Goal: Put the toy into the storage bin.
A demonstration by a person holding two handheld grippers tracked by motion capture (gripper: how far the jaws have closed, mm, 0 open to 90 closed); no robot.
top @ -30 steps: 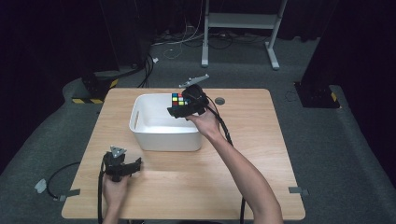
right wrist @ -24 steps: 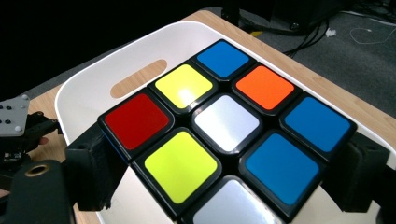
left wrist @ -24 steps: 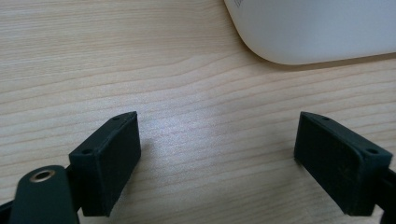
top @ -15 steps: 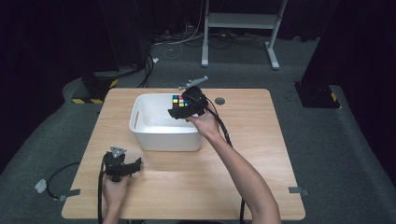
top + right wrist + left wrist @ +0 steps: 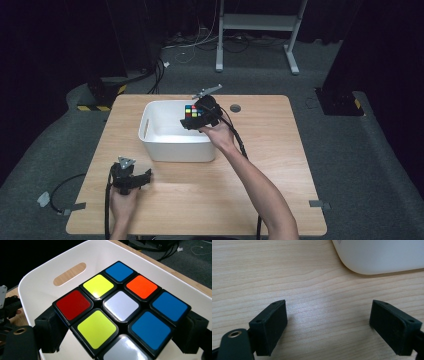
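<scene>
Resting low near the front edge of the wooden surface (image 5: 260, 165), the left gripper (image 5: 131, 178) sits out of the way, its fingers (image 5: 270, 326) spread wide with nothing between them, just short of the white tub (image 5: 172, 145). Farther back, the right gripper (image 5: 202, 114) has its fingers (image 5: 50, 332) clamped on opposite sides of the puzzle cube (image 5: 120, 308), holding it over the open tub, likely lined up for a drop inside.
</scene>
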